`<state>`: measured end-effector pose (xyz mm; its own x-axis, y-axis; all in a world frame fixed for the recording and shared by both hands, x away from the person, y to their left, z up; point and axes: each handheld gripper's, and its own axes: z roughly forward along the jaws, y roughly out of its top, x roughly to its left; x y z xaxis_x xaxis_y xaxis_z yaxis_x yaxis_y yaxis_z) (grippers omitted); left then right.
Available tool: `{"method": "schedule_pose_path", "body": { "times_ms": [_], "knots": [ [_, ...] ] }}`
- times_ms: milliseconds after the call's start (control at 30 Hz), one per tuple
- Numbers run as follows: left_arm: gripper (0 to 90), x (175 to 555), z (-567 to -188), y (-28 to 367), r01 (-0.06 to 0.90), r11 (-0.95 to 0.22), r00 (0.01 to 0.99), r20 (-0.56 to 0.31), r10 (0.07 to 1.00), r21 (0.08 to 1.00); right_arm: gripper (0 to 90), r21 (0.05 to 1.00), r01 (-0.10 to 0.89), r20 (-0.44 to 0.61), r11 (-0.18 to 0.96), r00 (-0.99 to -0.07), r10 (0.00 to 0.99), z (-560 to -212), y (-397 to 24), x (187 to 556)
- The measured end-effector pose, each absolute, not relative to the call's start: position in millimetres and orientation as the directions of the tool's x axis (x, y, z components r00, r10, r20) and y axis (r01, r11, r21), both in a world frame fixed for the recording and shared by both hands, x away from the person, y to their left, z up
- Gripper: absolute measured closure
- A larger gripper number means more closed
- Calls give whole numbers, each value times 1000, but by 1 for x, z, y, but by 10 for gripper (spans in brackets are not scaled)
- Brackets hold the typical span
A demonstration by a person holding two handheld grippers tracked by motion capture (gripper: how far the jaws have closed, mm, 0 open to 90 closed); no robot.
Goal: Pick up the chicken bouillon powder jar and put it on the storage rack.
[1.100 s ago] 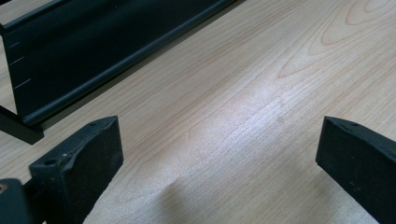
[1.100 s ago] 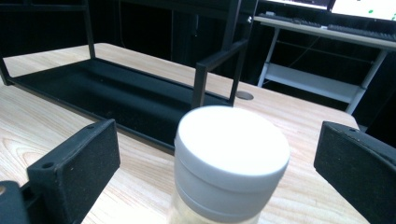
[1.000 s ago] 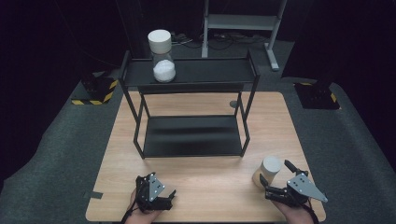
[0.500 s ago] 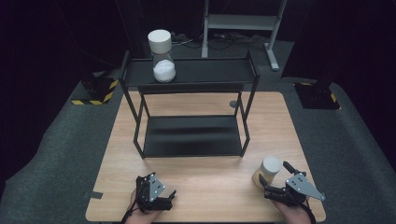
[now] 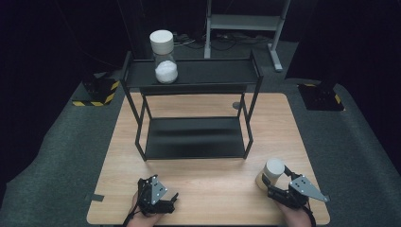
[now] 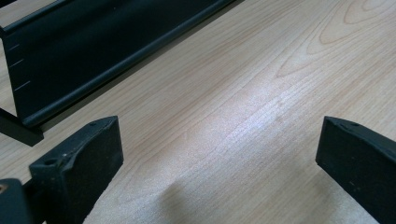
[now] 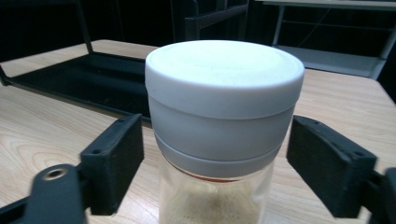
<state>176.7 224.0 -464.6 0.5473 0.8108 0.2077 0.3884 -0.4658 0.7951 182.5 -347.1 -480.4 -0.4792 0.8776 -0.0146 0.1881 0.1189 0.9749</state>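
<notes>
My right tongs (image 7: 215, 154), jaws just closing, flank the white-lidded jar (image 7: 222, 116) without pressing it; my left tongs (image 6: 210, 158) hover open above the worktop (image 6: 243, 93).

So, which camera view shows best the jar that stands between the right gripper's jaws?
The right gripper view: the jar is close, showing its white lid, glass body and tan powder inside, between the right gripper, whose jaws have just been closing beside it with small gaps. The high view gives it small, at the table's near right corner.
</notes>
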Motion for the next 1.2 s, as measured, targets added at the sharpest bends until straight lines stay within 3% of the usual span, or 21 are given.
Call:
{"method": "schedule_pose_path", "body": {
  "times_ms": [367,1200],
  "knots": [
    [11,177,-465,224,389,-466,547,208,811,795,326,983,168,16,79,-499,866,-492,-354,186],
    [11,177,-465,225,388,-464,549,204,810,796,345,986,141,-10,93,-498,867,-488,-353,183]
  ]
}}
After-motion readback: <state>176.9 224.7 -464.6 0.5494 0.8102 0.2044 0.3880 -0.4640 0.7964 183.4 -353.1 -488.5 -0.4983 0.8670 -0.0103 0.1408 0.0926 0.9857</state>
